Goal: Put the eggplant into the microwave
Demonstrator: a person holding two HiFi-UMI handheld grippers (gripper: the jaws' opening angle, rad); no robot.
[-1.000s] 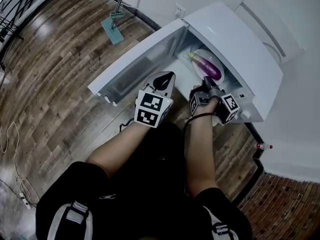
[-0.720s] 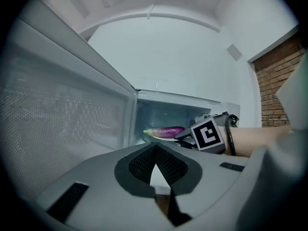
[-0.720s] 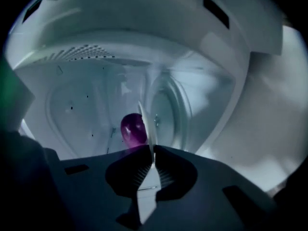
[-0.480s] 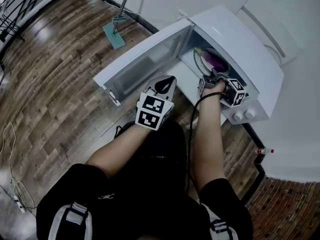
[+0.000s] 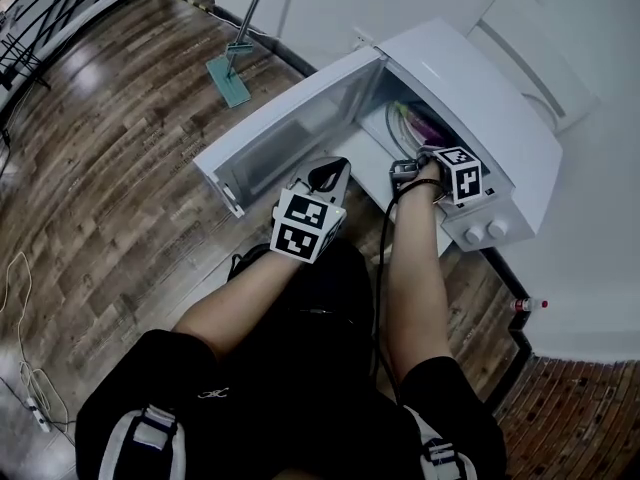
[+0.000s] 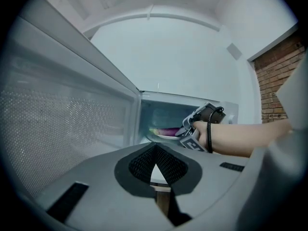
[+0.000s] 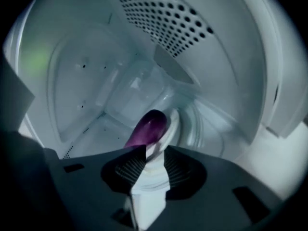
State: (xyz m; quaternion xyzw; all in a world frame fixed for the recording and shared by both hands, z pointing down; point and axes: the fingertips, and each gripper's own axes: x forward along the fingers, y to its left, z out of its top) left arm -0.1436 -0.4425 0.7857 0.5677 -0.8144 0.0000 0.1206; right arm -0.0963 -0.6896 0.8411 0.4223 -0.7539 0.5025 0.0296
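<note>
A purple eggplant [image 7: 147, 128] lies on a white plate [image 7: 172, 123] inside the open white microwave [image 5: 500, 108]. From the head view I see only part of the eggplant [image 5: 432, 126] deep in the cavity. My right gripper [image 7: 155, 150] reaches into the opening, and its jaws are opening with the plate's rim between them. In the head view the right gripper [image 5: 424, 156] is at the cavity's mouth. My left gripper [image 5: 335, 164] hangs in front of the swung-out door [image 5: 290, 133], shut on nothing. The left gripper view shows the left gripper [image 6: 155, 149], the eggplant [image 6: 166, 130] and the right hand.
The microwave stands low on the wooden floor, against a white wall, with its knobs [image 5: 485, 230] at the front right. A mop [image 5: 232, 68] leans at the back. A small red-capped bottle [image 5: 528, 305] lies at the right. A thin cable [image 5: 15, 278] trails at the left.
The right gripper has pushed the plate with the eggplant from the doorway into the cavity and rolled over. The left gripper has stayed in place.
</note>
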